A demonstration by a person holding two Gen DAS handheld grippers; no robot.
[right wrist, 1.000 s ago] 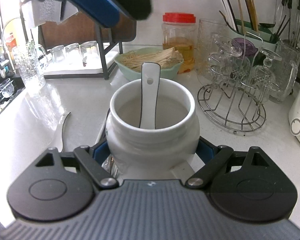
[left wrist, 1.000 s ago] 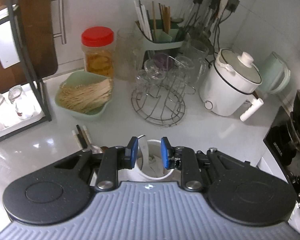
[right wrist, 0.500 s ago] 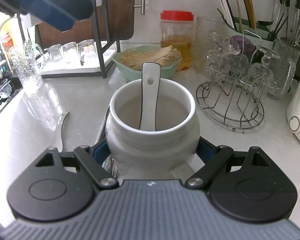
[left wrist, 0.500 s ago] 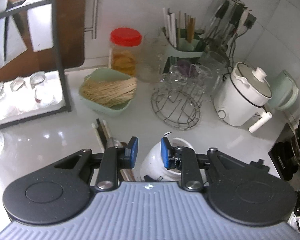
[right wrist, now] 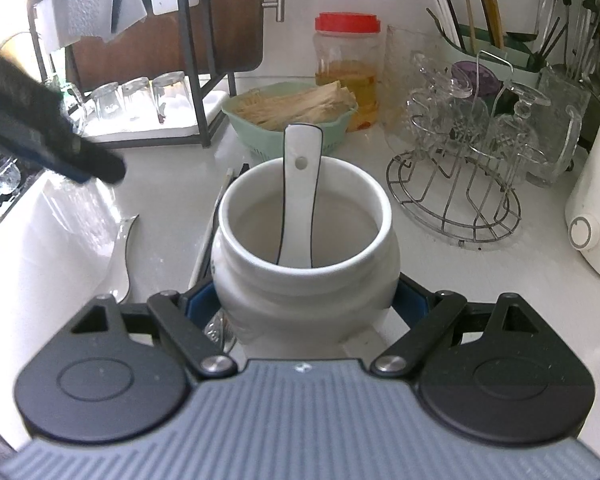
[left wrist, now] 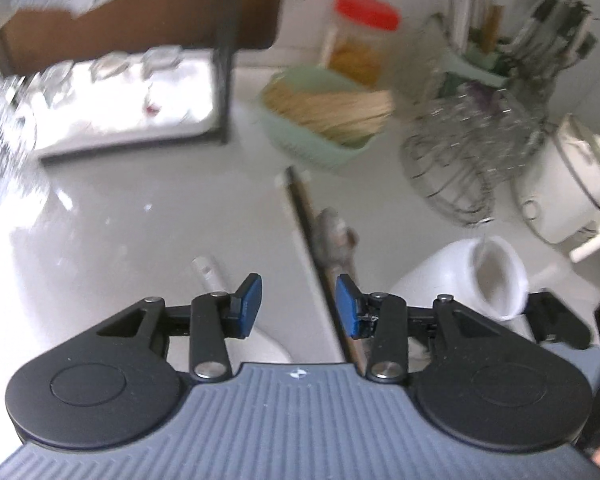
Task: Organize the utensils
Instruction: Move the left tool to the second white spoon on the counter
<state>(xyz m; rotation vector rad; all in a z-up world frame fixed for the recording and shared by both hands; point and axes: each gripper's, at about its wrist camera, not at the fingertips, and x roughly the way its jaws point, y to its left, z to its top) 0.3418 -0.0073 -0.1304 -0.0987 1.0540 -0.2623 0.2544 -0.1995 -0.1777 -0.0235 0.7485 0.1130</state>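
Observation:
My right gripper (right wrist: 306, 306) is shut on a white ceramic jar (right wrist: 306, 276), its blue pads pressing on both sides. A white spoon with a dark rim (right wrist: 300, 184) stands in the jar. Left of the jar, a second white spoon (right wrist: 122, 252), chopsticks (right wrist: 208, 240) and a metal spoon (right wrist: 220, 328) lie on the counter. My left gripper (left wrist: 299, 306) hovers over these, jaws opening, nothing between them. Under it lie the chopsticks (left wrist: 312, 240), the metal spoon (left wrist: 334, 236) and the white spoon (left wrist: 212, 280). The jar (left wrist: 460, 280) sits to its right. The picture is blurred.
At the back stand a green basket of sticks (right wrist: 292, 116), a red-lidded jar (right wrist: 348, 68), a wire rack of glasses (right wrist: 460, 160) and a green utensil holder (right wrist: 488, 40). A white cooker (right wrist: 596, 208) is at the right. A black rack with glasses (right wrist: 140, 96) is at the left.
My left gripper has swung left and down, from above the jar to over the utensils on the counter, and its jaws have widened. The right gripper and the jar have not moved.

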